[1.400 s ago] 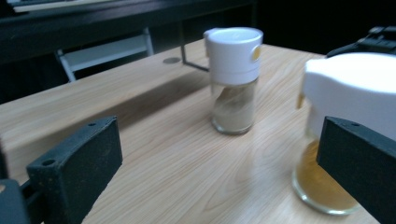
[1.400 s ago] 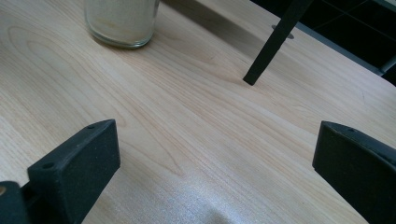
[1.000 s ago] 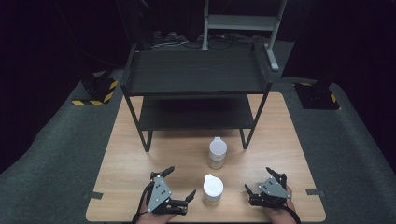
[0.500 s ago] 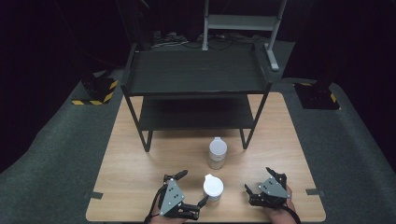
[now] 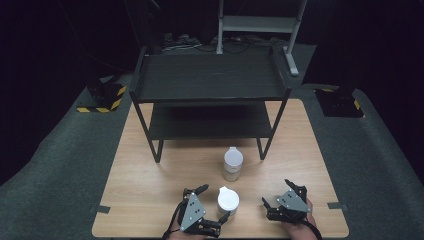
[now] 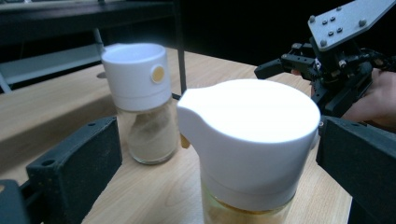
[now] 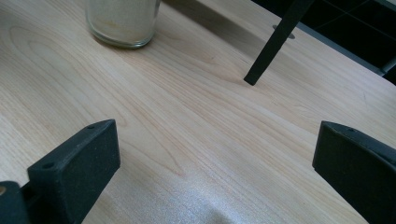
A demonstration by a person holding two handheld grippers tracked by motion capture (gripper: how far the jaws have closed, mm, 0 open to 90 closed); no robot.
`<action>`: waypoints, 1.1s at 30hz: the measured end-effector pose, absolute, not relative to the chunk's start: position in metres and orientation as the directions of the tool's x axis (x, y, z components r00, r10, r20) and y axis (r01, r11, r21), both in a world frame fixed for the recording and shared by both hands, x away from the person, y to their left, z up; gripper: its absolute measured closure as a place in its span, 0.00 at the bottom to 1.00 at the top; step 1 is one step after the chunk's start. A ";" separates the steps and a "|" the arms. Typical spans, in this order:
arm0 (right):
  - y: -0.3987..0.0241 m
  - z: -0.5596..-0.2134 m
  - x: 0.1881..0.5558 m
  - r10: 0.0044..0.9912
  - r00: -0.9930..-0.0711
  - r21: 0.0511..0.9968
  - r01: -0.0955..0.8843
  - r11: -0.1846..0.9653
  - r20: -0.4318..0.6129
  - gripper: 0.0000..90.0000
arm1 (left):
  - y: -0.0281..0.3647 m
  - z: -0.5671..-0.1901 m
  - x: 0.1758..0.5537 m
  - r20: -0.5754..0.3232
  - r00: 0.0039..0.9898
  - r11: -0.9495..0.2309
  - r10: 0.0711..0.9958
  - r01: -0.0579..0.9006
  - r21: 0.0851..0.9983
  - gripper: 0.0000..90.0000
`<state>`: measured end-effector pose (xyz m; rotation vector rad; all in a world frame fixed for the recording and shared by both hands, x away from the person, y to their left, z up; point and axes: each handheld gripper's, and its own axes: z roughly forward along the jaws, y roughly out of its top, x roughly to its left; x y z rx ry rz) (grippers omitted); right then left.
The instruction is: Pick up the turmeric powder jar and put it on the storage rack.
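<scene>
Your left gripper point(image 5: 214, 204) sits at the near edge of the table point(image 5: 150, 200) with its jaws spread wide around the near jar point(image 5: 228, 201), the white-capped one with a pouring lip; in the left gripper view that jar point(image 6: 247, 149) stands upright between the two black pads, with a gap on the left and the right pad right at the cap, so nothing is clamped yet. You have it framed at cap height, which suits a grip on the wide lid rather than the glass below; judge whether that lid is firm enough to lift by

The second jar point(image 5: 233, 163) stands farther off, just in front of the black shelf rack point(image 5: 210, 80), well apart from the near one, so closing on your target should not disturb it. Its pale powder shows through the glass in the left gripper view point(image 6: 147, 105)

Your right gripper point(image 5: 277, 200) rests near the table's right near corner, jaws also wide open and holding nothing; its own view looks across bare wood toward the base of the far jar and a rack leg point(image 7: 275, 42). It appears parked out of the way, leaving the left free to work
</scene>
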<state>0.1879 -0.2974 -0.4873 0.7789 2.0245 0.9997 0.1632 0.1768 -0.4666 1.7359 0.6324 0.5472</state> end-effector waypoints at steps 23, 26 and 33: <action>-0.299 -0.487 0.188 0.766 -0.548 0.841 0.193 0.506 -0.336 0.00 | 0.158 -0.491 0.174 -0.009 0.759 -0.201 0.651 0.184 0.962 0.07; -0.299 -0.487 0.188 0.766 -0.548 0.841 0.193 0.506 -0.336 0.00 | 0.159 -0.493 0.176 -0.026 0.762 -0.193 0.647 0.197 0.961 0.10; -0.299 -0.488 0.188 0.766 -0.548 0.841 0.191 0.507 -0.337 0.00 | 0.161 -0.497 0.180 -0.048 0.770 -0.178 0.636 0.206 0.962 0.18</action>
